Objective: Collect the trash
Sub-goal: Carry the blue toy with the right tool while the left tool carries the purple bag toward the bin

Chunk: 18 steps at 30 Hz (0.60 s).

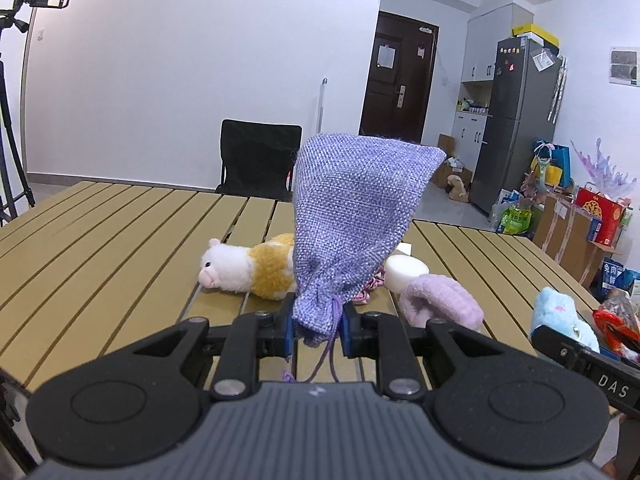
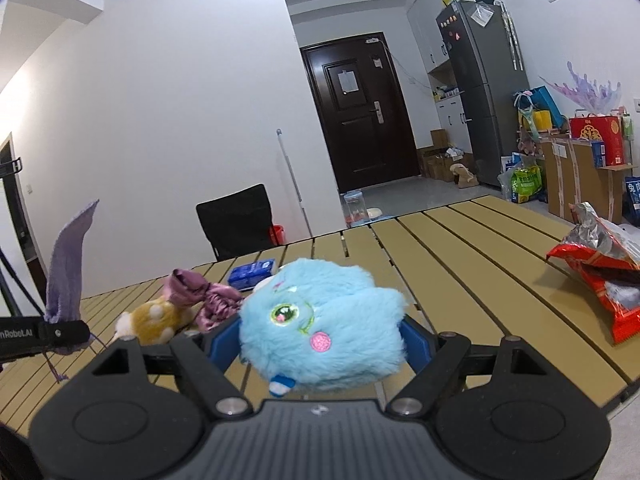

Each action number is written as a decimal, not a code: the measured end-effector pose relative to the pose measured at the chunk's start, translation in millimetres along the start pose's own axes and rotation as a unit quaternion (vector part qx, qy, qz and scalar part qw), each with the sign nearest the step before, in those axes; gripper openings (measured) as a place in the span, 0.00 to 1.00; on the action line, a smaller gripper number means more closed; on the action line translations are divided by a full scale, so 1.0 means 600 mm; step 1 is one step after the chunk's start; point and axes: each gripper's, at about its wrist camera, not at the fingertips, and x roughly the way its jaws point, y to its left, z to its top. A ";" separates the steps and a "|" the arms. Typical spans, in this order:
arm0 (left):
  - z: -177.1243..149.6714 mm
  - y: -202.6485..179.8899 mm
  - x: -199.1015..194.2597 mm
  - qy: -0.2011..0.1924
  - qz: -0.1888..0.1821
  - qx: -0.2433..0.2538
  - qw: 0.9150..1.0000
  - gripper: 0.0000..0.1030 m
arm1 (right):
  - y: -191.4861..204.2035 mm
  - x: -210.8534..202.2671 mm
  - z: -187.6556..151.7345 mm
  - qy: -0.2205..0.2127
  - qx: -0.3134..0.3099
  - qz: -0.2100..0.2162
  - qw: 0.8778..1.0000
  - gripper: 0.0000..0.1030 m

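Observation:
My left gripper (image 1: pixel 317 326) is shut on the gathered neck of a purple woven drawstring pouch (image 1: pixel 352 216), which stands up above the jaws with its cords hanging below. In the right wrist view that pouch (image 2: pixel 68 264) shows at the far left, pinched by the left gripper. My right gripper (image 2: pixel 320 342) is shut on a fluffy blue plush toy (image 2: pixel 324 320), lifted above the slatted table (image 2: pixel 460 248). The blue plush (image 1: pixel 560 316) also shows at the right of the left wrist view. A torn red and silver snack bag (image 2: pixel 600 272) lies on the table to the right.
On the table lie a white and yellow plush animal (image 1: pixel 248 268), a lilac fuzzy item (image 1: pixel 444 300), a white round block (image 1: pixel 404 274), a shiny mauve scrunchie (image 2: pixel 208 296) and a blue tissue pack (image 2: pixel 252 273). A black chair (image 1: pixel 258 160) stands beyond the far edge.

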 end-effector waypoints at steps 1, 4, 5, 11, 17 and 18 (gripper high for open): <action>-0.003 0.003 -0.009 0.000 0.000 0.000 1.000 0.20 | 0.004 -0.007 -0.002 0.000 -0.002 0.001 1.000 0.77; -0.014 0.012 -0.032 0.002 -0.001 -0.003 1.000 0.20 | 0.016 -0.030 -0.009 -0.005 -0.012 0.005 1.000 0.77; -0.018 0.015 -0.040 0.003 -0.001 -0.003 1.000 0.20 | 0.018 -0.040 -0.012 -0.006 -0.015 0.006 1.000 0.77; -0.035 0.032 -0.089 0.007 0.000 -0.005 1.000 0.20 | 0.035 -0.094 -0.035 0.000 -0.033 0.014 0.999 0.77; -0.053 0.051 -0.155 0.002 -0.005 -0.012 1.000 0.20 | 0.050 -0.154 -0.057 0.006 -0.046 0.022 0.999 0.77; -0.056 0.051 -0.165 0.001 -0.004 -0.012 1.000 0.20 | 0.053 -0.165 -0.060 0.006 -0.048 0.023 0.999 0.77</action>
